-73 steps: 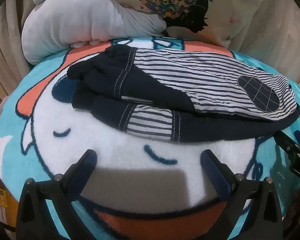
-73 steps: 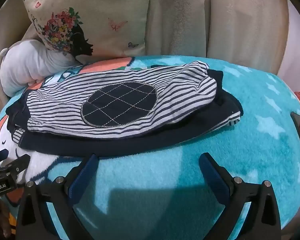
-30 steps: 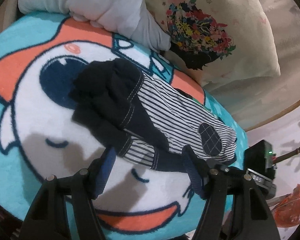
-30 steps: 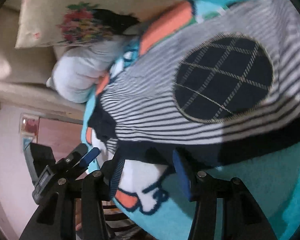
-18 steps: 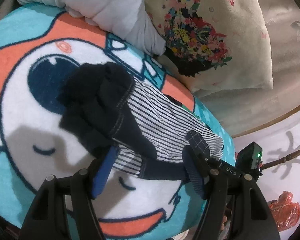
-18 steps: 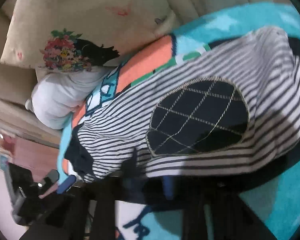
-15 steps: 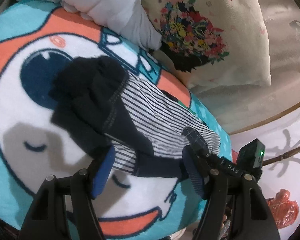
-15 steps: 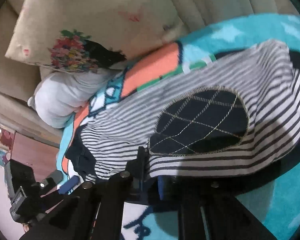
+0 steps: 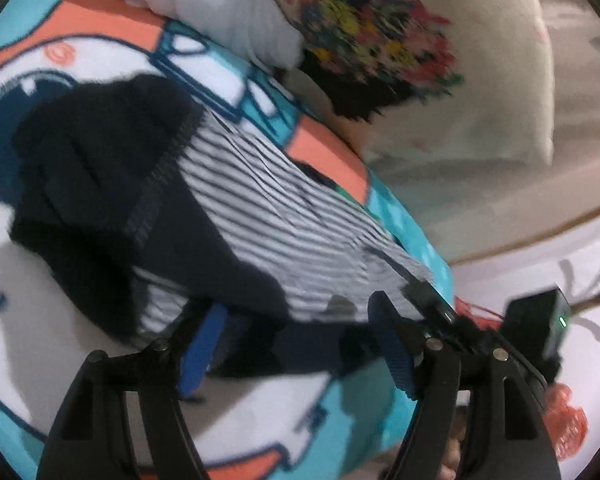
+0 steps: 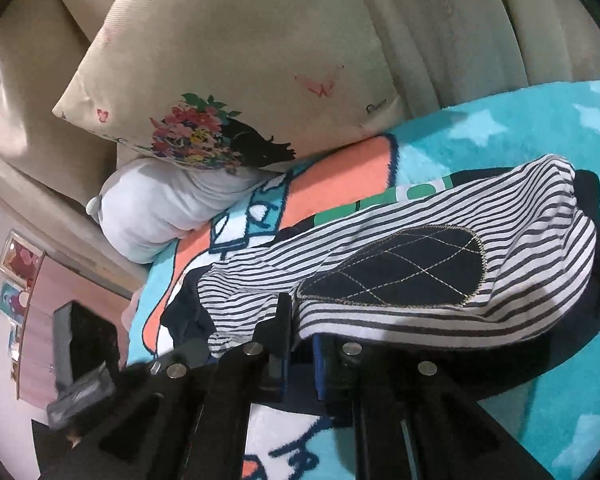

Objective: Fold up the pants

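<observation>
A pair of small pants (image 9: 236, 216) — white with dark stripes, navy cuffs and a quilted navy knee patch (image 10: 400, 272) — lies already doubled lengthwise on a bright cartoon blanket (image 9: 80, 40) spread over a sofa.

In the left wrist view, the left gripper (image 9: 296, 344) sits at 6 o'clock with its blue-padded fingers spread either side of the near navy edge of the pants; cloth lies between them but is not yet squeezed. The picture is blurred by motion.

In the right wrist view, the right gripper (image 10: 300, 360) at 6 o'clock has its fingers pressed close together on the near edge of the pants, just below the knee patch, and the striped layer drapes over the fingertips.

A floral cushion (image 10: 236, 92) and a pale grey pillow (image 10: 156, 208) rest at 10 to 12 o'clock, behind the pants.

The step in hand looks like gripping the near long edge for another fold. The next move likely calls for the left fingers to clamp down too — then both grippers lifting together, carrying the edge across evenly so the layers do not slide apart.
</observation>
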Motion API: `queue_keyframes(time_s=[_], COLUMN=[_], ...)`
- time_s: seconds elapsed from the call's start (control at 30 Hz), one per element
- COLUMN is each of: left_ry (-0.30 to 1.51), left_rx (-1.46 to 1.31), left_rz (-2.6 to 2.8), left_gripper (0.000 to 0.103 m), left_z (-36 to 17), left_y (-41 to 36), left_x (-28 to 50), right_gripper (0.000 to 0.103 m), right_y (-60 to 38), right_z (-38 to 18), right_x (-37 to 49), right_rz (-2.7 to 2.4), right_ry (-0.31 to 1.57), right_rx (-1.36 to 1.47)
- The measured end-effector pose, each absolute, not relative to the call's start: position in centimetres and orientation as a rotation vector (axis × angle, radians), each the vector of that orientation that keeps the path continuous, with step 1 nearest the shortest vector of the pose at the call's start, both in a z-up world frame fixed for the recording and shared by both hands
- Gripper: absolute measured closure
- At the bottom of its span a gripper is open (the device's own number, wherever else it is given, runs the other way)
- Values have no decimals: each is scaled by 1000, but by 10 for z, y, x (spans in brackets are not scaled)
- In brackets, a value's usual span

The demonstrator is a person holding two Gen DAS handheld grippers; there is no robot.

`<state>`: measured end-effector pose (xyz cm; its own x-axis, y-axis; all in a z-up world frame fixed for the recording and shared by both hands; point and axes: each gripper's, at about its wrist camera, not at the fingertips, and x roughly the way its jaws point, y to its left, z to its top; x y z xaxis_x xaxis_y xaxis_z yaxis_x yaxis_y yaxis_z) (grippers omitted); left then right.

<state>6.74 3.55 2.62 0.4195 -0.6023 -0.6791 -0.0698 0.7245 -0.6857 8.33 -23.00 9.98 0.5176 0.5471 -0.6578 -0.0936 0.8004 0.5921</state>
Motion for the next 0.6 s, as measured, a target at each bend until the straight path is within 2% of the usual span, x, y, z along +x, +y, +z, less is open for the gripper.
queue_keyframes(time_s=[0.2,0.4,0.5,0.6], left_ry=[994,952,983,996], left_rx=[-598,-453,-417,-411], left_rz=[-255,-161,-196,-250], left_gripper=[32,32,32,32], left_z=[53,59,60,68], left_y=[46,34,33,42], left_x=[108,164,175,182], right_gripper=[93,92,84,79], right_y=[-226,-189,-177,-191], right_z=[118,121,101,89], right_x=[109,169,192,211], right_rz=[395,286,223,199], right_ry=[928,834,864,905], right_rx=[457,142,-4,35])
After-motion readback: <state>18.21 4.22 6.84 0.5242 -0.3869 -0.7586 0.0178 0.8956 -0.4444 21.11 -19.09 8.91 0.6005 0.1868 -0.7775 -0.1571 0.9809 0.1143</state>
